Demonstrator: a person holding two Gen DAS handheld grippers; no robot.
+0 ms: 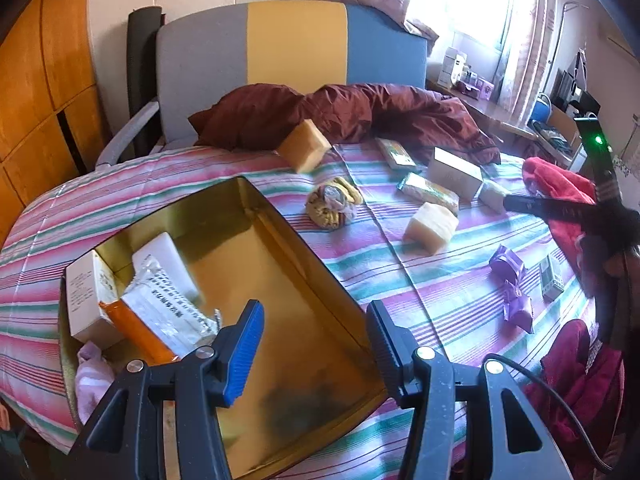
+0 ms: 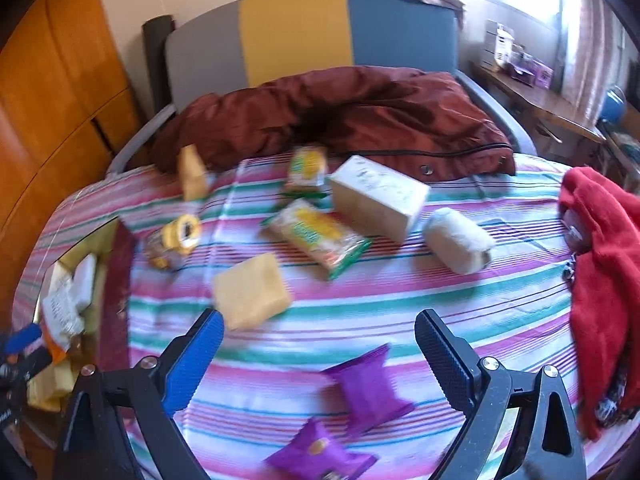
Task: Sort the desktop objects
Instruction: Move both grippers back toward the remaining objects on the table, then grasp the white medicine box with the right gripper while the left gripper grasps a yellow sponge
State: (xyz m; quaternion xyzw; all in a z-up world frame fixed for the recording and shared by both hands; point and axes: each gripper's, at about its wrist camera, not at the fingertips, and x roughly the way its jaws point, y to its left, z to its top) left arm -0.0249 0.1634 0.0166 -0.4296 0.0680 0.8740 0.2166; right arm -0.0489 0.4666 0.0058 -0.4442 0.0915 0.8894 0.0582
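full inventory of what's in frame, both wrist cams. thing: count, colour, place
tin box: 1, gold inside, left on the bed, open
white boxes: 2, white, far-left corner inside the tin
printed packet: 1, white and orange, in the tin
sponge blocks: 2, yellow, mid-bed and near the quilt
cardboard box: 1, beige, centre bed
snack packs: 2, yellow-green, beside the cardboard box
white roll: 1, cream, right of that box
purple packets: 2, purple, near bed edge
quilt: 1, maroon, by the headboard
red cloth: 1, red, right edge
left tongs: open, over the tin
right tongs: open, above the purple packets
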